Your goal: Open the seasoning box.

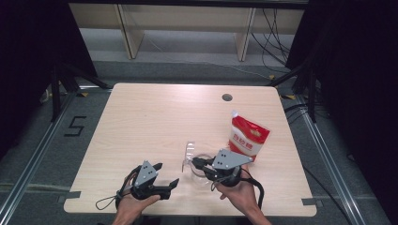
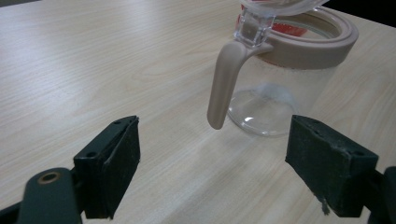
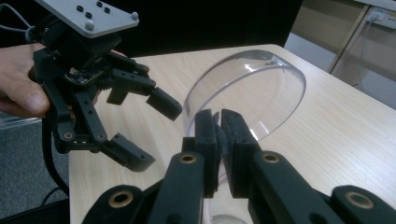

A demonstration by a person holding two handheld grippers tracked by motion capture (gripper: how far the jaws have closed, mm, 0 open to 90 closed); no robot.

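- The jug stands upright on the table, near the near edge and a little right of the middle; it is clear, with a beige rim and a beige handle.
- Its clear lid is swung up on the hinge above the handle and stands open over the jug's mouth.
- The right gripper has its jaws pressed together on the edge of that lid, holding it raised; the person's right hand carries the gripper from the near side of the jug.
- The left gripper sits just left of the jug, near the table's near edge, in the person's left hand.
- Its jaws stand wide apart with nothing between them; in its own view the handle hangs just beyond the gap, untouched by either pad.
- A red and white pouch lies on the table just beyond the jug to the right, its spout pointing to the far side.
- A round hole sits in the tabletop near the far edge.
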